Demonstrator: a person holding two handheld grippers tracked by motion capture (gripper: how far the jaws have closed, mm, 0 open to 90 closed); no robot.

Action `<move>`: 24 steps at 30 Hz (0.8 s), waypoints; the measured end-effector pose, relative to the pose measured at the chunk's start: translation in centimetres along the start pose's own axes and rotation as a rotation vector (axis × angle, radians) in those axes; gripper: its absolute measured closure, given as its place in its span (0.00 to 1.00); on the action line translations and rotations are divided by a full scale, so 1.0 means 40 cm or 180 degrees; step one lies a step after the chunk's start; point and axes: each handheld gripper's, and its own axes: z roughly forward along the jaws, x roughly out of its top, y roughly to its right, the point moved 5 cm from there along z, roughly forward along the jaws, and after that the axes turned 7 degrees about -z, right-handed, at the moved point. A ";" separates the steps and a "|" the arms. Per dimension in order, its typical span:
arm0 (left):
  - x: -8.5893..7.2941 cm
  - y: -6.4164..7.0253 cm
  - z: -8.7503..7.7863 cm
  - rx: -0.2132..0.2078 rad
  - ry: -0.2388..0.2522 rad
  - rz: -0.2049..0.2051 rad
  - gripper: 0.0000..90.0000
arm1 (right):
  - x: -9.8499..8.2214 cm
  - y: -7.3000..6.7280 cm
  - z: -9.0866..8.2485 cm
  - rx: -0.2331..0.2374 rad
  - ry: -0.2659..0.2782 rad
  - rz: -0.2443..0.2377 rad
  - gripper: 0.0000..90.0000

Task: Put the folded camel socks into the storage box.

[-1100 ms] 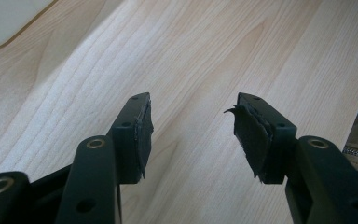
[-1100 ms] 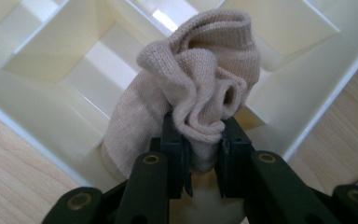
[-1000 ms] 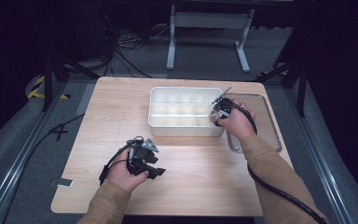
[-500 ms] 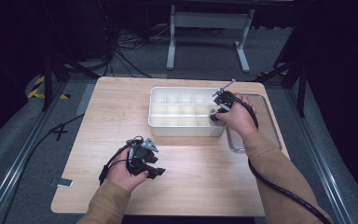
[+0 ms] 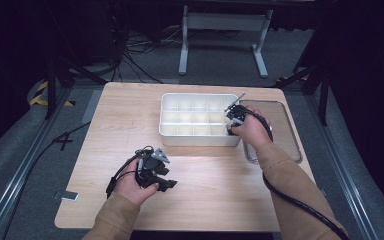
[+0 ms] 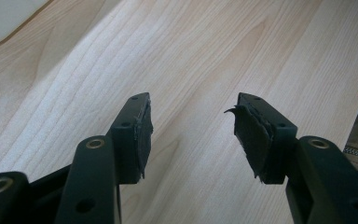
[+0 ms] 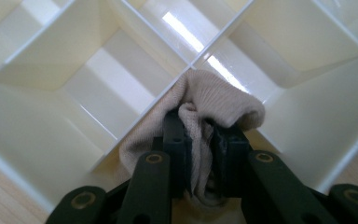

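The right gripper (image 7: 199, 154) is clamped on a beige knitted cloth (image 7: 214, 100), its two black jaws having just been closing with the fabric bunched between them; the pads pinch a fold of it, and the rest bulges out ahead of the tips and spills down to one side. The cloth looks soft and finely ribbed, crumpled into a rounded lump. It sits inside a white divided box (image 7: 37, 116), in a compartment at the box's near right corner as the high view shows it, pressed against the thin wall where dividers cross. In the high view the right gripper (image 5: 231, 125) dips into that corner of the box (image 5: 200, 138), which stands on a wooden table (image 5: 210, 200) just beside a clear lid or tray (image 5: 285, 132) lying to its right. The left gripper (image 6: 191, 130) hangs over bare tabletop with its jaws spread wide and nothing between them; its pads look worn, one frayed at the edge. In the high view it (image 5: 166, 182) rests well apart from the box, near the table's front edge.
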 end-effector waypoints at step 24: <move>0.009 0.005 0.003 -0.0019 0.0022 0.0023 0.52 | -0.004 0.001 -0.127 -0.0053 0.0339 0.0095 0.91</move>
